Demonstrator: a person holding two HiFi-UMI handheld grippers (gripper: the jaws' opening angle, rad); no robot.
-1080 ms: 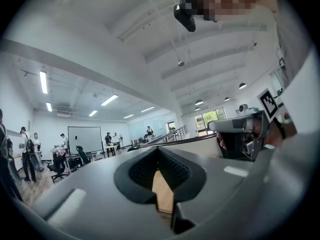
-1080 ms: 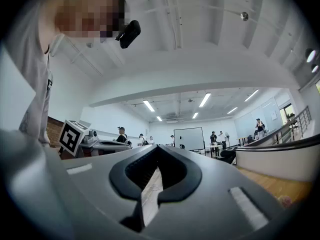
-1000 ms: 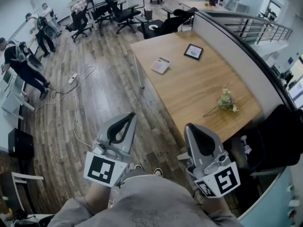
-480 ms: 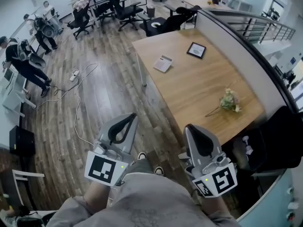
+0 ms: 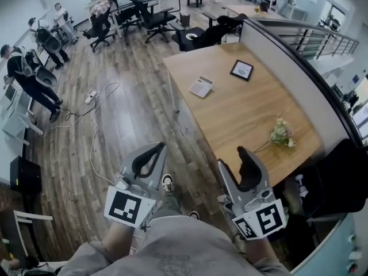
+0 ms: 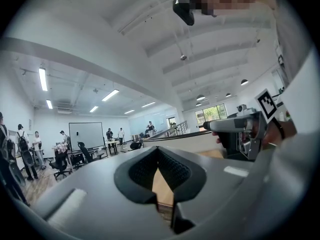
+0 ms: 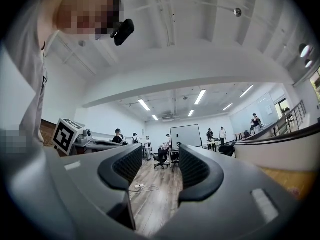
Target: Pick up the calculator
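Right gripper [image 5: 233, 157] jaws opening, nothing between, likely readying for grab. Left gripper [image 5: 156, 148] closed, empty, idle alongside. Calculator [image 5: 201, 87] lies flat near far left edge of table [image 5: 241, 111], well apart from both grippers. Approach not yet made.

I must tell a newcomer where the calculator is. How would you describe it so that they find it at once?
Find the long wooden table that runs along the grey partition wall. The calculator lies flat near its far end, by the edge facing the open floor. It is the pale slab, while the panel beside it is dark-framed and the flowers lie at the near end.
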